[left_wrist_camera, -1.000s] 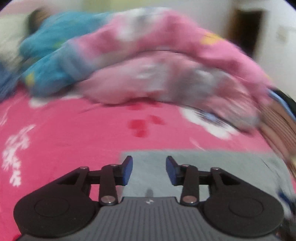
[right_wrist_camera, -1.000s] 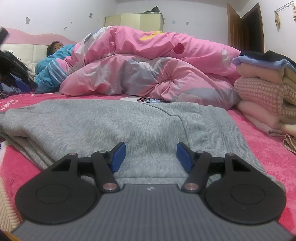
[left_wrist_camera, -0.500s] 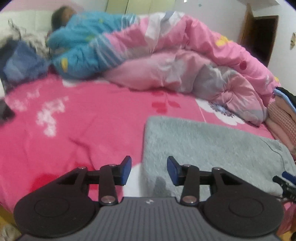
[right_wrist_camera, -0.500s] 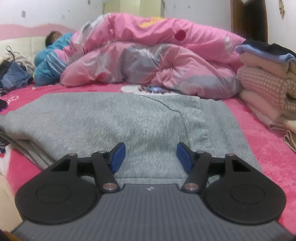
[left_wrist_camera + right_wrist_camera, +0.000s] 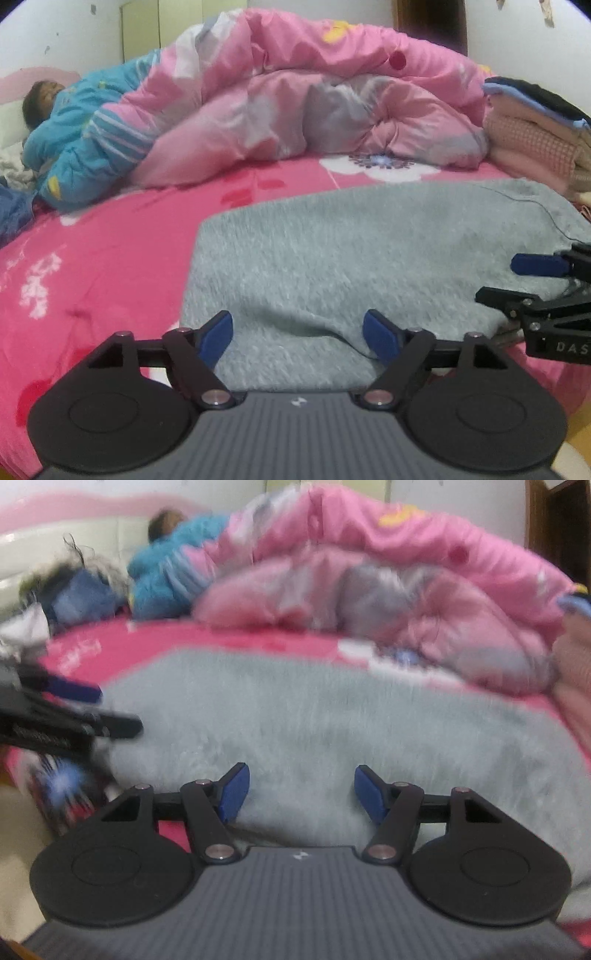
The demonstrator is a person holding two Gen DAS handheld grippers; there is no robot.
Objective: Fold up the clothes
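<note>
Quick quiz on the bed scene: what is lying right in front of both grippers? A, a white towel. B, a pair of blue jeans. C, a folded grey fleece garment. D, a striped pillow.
C: a grey fleece garment lies flat on the pink bedsheet, filling the view just beyond the blue pads of the left gripper and the right gripper.

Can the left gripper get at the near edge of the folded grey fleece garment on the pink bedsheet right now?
Probably yes. The left gripper, its jaws just opened wide, sits right at the grey fleece garment's near edge, nothing between; the right gripper stands off to the side.
</note>
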